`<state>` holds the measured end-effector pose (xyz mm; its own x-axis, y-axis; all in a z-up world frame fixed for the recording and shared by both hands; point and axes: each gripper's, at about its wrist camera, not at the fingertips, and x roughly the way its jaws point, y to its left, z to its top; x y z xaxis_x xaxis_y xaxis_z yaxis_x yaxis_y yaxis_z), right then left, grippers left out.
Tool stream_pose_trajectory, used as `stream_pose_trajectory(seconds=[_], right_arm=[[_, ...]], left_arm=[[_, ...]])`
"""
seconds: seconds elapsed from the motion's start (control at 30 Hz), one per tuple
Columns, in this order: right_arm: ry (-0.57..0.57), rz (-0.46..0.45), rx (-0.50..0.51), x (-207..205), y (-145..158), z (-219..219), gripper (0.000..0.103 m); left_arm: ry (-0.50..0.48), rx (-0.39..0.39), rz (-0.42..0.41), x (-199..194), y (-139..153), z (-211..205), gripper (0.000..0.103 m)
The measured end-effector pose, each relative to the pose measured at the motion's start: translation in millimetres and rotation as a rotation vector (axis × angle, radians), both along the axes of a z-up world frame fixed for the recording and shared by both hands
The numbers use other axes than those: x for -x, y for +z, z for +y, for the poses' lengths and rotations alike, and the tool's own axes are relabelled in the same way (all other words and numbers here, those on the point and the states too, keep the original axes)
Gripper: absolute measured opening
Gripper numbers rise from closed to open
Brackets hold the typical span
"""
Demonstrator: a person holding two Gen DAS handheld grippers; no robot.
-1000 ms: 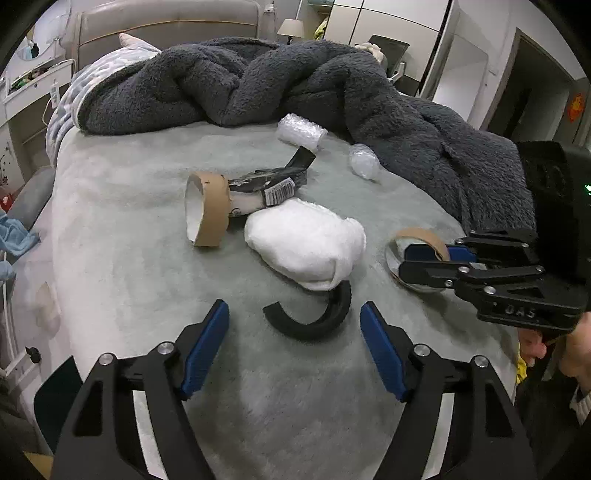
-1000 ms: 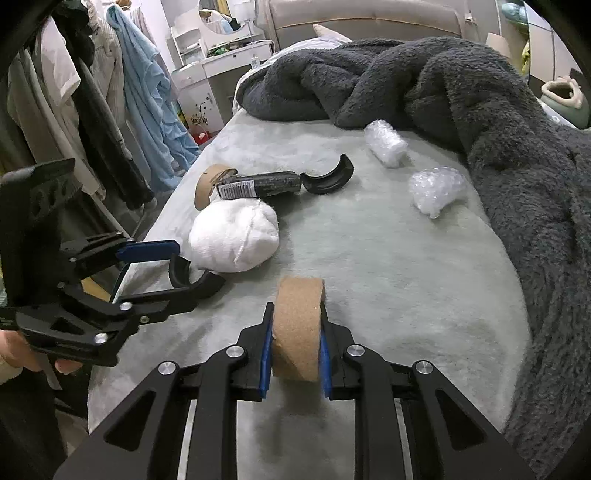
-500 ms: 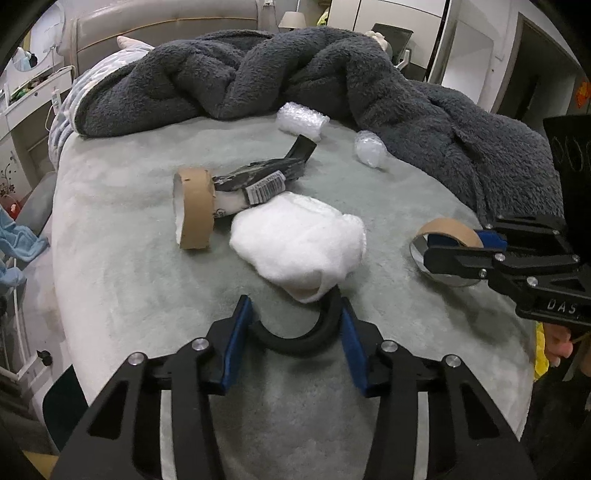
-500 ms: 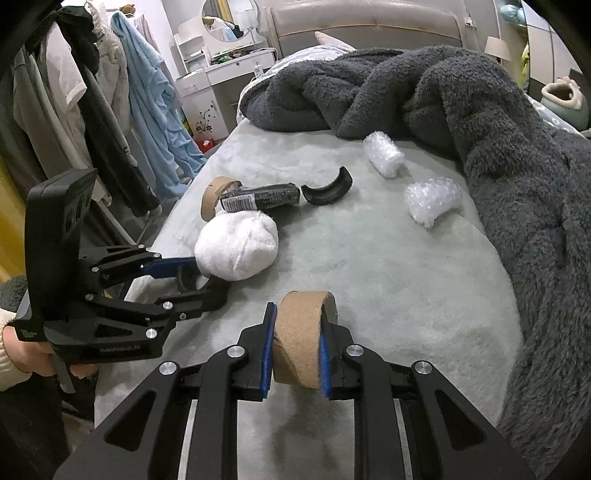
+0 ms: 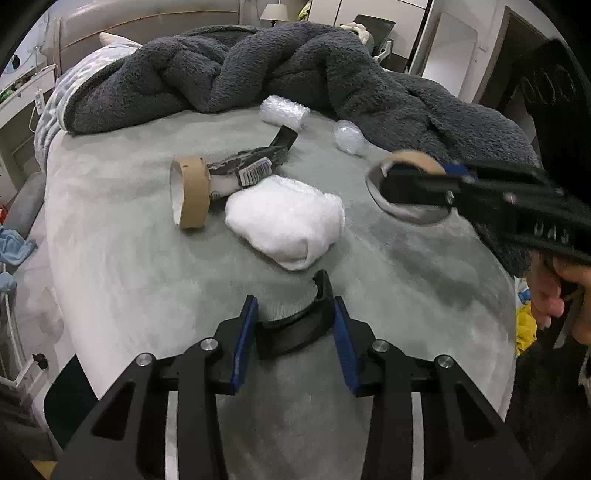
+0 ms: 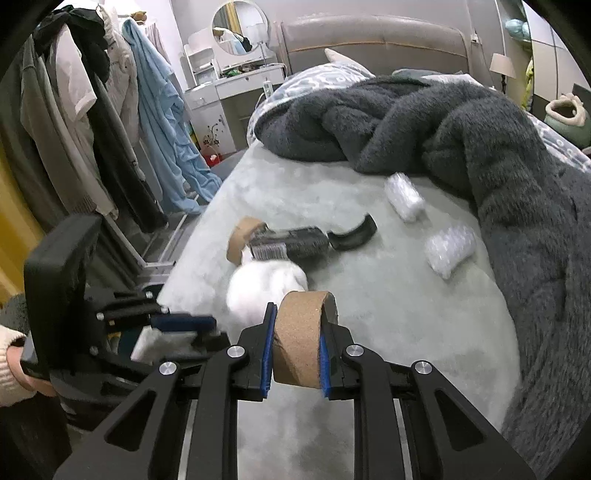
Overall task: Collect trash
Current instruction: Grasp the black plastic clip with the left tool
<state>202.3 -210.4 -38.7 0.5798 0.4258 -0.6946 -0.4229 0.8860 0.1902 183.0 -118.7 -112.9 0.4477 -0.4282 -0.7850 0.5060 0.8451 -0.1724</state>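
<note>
Currently: left gripper (image 5: pixel 291 334) fingers just closed on black curved scrap (image 5: pixel 295 325), bed (image 5: pixel 129 240) at 6 o'clock; right gripper (image 6: pixel 293 354) clamps cardboard ring (image 6: pixel 301 336); next, lift both to a bin.

Padded headboard (image 6: pixel 373 40), round mirror (image 6: pixel 239 27) on white dresser (image 6: pixel 236 92), hanging clothes (image 6: pixel 92 122).

Both fisheye views look steeply down along their own fingers, close over the foot of the bed (image 5: pixel 122 258), facing the grey blanket (image 5: pixel 295 74) near its headboard; both share the white bundle (image 5: pixel 288 221) before the blanket (image 6: pixel 461 129)
</note>
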Motion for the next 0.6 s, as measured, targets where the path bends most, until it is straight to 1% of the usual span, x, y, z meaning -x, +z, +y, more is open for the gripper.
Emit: stream_pose_trajectory(seconds=[0.2, 0.4, 0.6], right_arm=[[0.003, -0.04, -0.027, -6, 18, 12, 0.02], [0.024, -0.046, -0.045, -14, 23, 32, 0.02], [0.059, -0.049, -0.045, -18, 27, 59, 0.02]], left_arm=[[-0.012, 0.042, -0.001, 5, 6, 14, 0.041], [0.006, 0.078, -0.008, 6, 14, 29, 0.04], [0.038, 0.092, -0.021, 8, 22, 48, 0.04]])
